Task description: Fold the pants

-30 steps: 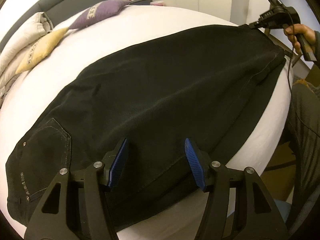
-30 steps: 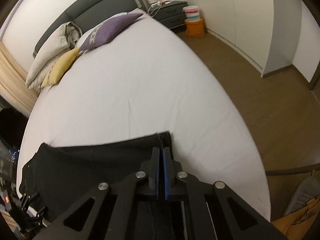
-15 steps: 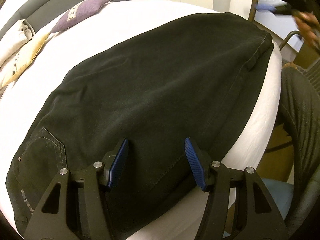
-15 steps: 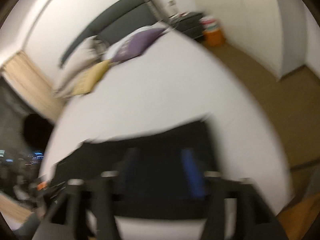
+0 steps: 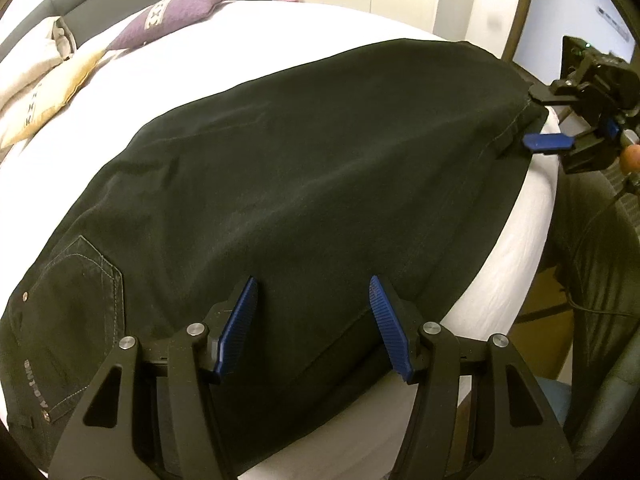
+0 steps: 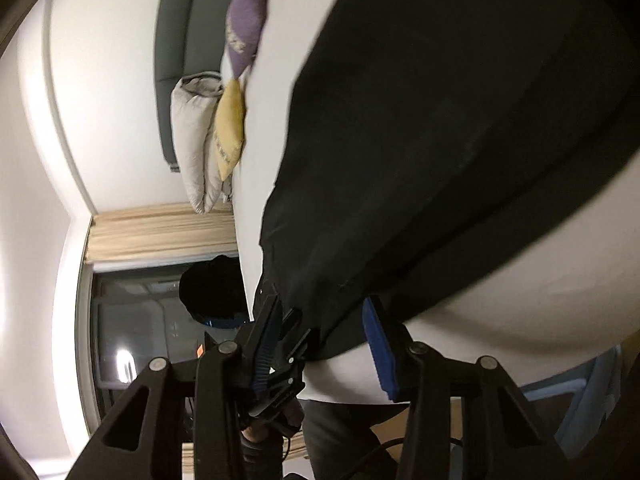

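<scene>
Black pants [image 5: 304,176] lie flat across the white bed [image 5: 280,32], folded lengthwise, with the back pocket [image 5: 80,280] at lower left and the leg hems at far right. My left gripper [image 5: 312,320] is open and empty, hovering over the near edge of the pants. My right gripper [image 5: 548,120] shows at the far right in the left wrist view, open, at the hem end. In the right wrist view, rolled sideways, the right gripper [image 6: 324,344] is open with the pants [image 6: 440,140] just ahead of its blue pads.
A purple pillow [image 5: 176,12], a yellow pillow [image 5: 52,92] and white pillows [image 5: 24,68] sit by the grey headboard [image 5: 96,8]. The person's legs [image 5: 592,248] stand beside the bed at right. A dark window and curtain [image 6: 160,232] show in the right wrist view.
My right gripper opened and let go of the pants hem, then rolled sideways and dropped to the hem end. My left gripper stayed open over the pants.
</scene>
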`<action>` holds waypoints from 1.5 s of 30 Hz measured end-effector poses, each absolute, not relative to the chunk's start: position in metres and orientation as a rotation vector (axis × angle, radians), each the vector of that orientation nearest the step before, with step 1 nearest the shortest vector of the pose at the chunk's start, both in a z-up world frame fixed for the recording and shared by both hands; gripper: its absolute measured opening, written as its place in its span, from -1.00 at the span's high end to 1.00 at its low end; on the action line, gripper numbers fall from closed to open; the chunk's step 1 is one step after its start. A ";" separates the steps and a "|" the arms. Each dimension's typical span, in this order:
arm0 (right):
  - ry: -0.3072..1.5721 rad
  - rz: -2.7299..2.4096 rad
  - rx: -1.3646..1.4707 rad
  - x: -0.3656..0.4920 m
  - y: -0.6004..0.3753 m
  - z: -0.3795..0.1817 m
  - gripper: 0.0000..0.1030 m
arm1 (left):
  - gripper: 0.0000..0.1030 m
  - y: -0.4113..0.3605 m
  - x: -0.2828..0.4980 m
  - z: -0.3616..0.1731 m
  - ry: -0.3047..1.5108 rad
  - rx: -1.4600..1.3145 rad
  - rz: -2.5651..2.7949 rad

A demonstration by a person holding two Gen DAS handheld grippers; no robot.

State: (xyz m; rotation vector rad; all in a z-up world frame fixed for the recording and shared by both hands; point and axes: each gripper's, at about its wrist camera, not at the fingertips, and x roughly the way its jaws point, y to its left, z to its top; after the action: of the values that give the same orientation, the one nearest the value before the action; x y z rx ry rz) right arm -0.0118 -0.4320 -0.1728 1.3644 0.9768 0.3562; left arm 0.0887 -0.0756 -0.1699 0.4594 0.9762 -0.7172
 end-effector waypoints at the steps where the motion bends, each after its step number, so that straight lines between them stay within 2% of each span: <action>1: 0.974 0.347 1.376 -0.013 -0.433 -0.175 0.09 | -0.11 -0.076 0.091 -0.169 0.976 0.461 -0.718; 8: 0.961 0.275 1.413 -0.017 -0.434 -0.190 0.10 | -0.11 -0.074 0.092 -0.168 0.975 0.460 -0.718; 9: 0.957 0.269 1.420 -0.016 -0.435 -0.191 0.15 | -0.11 -0.075 0.093 -0.169 0.975 0.459 -0.717; 11: 0.951 0.270 1.416 -0.013 -0.433 -0.193 0.64 | -0.11 -0.075 0.092 -0.170 0.974 0.459 -0.715; 12: 0.953 0.258 1.401 -0.012 -0.433 -0.192 0.78 | -0.11 -0.075 0.092 -0.170 0.974 0.459 -0.716; 19: 0.923 0.227 1.306 -0.021 -0.438 -0.165 0.92 | -0.08 -0.075 0.092 -0.166 0.988 0.482 -0.757; 25: 0.961 0.147 1.354 -0.035 -0.448 -0.193 0.93 | -0.08 -0.070 0.094 -0.166 1.019 0.515 -0.826; 30: 0.933 0.142 1.277 -0.042 -0.448 -0.174 0.94 | -0.08 -0.065 0.093 -0.166 1.022 0.518 -0.842; 35: 0.942 0.118 1.299 -0.046 -0.449 -0.192 0.95 | -0.08 -0.066 0.096 -0.164 1.022 0.512 -0.841; 38: 0.928 0.110 1.278 -0.041 -0.442 -0.184 0.95 | -0.08 -0.066 0.094 -0.164 1.020 0.528 -0.856; 42: 0.954 0.185 1.404 -0.038 -0.451 -0.207 0.98 | -0.08 -0.063 0.091 -0.160 1.028 0.514 -0.873; 43: 0.963 0.186 1.410 -0.041 -0.454 -0.205 0.97 | -0.08 -0.061 0.091 -0.157 1.029 0.517 -0.873; 45: 1.005 0.148 1.299 -0.046 -0.458 -0.185 0.79 | -0.08 -0.058 0.088 -0.145 1.004 0.525 -0.872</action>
State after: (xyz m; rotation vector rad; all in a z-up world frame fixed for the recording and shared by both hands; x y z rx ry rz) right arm -0.0456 -0.4584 -0.1848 1.2989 1.0046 0.1480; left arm 0.0884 -0.0578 -0.1454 0.5255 1.0045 -0.8719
